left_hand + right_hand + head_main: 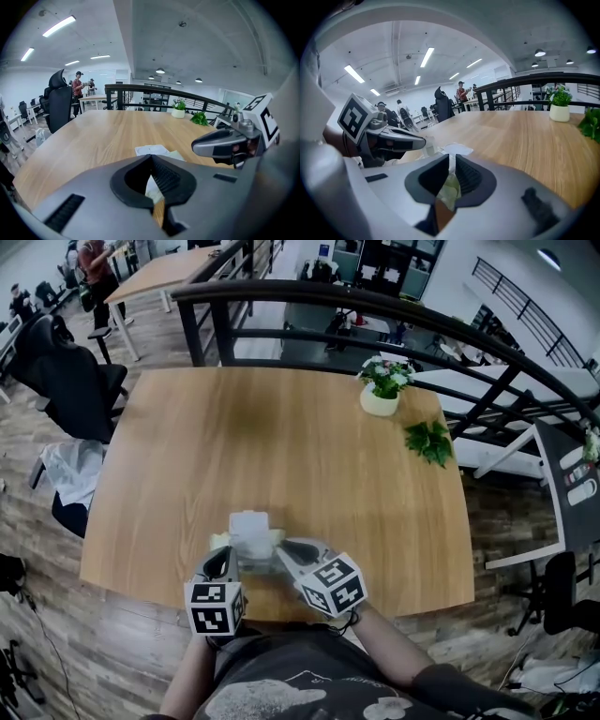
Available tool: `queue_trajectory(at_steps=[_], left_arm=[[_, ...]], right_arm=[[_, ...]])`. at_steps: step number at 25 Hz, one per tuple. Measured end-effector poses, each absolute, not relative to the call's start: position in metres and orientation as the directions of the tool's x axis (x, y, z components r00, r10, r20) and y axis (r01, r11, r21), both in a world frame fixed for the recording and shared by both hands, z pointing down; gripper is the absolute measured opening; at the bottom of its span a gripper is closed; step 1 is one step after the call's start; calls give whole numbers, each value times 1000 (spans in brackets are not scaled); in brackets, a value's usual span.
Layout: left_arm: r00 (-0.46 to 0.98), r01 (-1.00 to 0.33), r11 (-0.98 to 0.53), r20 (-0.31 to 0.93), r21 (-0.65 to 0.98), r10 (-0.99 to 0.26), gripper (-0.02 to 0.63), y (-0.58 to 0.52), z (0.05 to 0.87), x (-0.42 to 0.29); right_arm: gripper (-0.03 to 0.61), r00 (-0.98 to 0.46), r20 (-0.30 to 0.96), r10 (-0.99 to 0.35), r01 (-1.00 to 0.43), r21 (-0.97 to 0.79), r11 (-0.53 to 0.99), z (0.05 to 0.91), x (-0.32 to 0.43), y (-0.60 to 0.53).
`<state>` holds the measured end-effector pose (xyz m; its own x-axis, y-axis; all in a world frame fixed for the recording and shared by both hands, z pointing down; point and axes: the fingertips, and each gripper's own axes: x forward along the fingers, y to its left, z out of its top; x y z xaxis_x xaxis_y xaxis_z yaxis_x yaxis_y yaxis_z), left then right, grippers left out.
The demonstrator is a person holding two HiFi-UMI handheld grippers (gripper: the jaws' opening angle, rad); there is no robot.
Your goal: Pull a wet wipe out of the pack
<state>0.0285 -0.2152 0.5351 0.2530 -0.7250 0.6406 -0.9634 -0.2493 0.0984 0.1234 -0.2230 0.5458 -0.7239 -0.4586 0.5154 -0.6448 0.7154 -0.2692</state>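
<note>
The wet-wipe pack (249, 540) is a soft, pale green pouch with a white rectangular lid (249, 521) on top. It lies flat between the two claws. The left claw (223, 557) is pinched on its left edge and the right claw (283, 547) on its crumpled right edge.

The near half of the pale wipe pack with a white flip lid (249, 526) lay hidden under the left grey two-jaw gripper (225, 554) and the right grey two-jaw gripper (283, 547). Near the pack's lid, each gripper's jaws pinched a scrap, a white fold (153, 190) and a greenish-white fold (449, 187); whether wrapper or wipe could not be told. The person's forearms (394, 662), nearer than the pack, ran off the bottom edge. People (94, 266) far beyond the pack were too small to make out.
</note>
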Motion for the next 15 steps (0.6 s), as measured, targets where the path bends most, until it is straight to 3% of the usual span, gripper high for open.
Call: queue_trajectory(at_steps=[5, 7, 15], left_arm=[[258, -963, -247, 645, 109, -719, 14, -218, 538, 20], [253, -964, -246, 646, 103, -721, 14, -219, 537, 17], [257, -962, -251, 645, 103, -720, 14, -223, 535, 12]], right_arm=[[39, -743, 543, -392, -599, -277, 751, 555, 109, -219], [109, -757, 541, -366, -577, -294, 762, 556, 102, -217], [178, -762, 571, -305, -532, -283, 798, 567, 89, -216]])
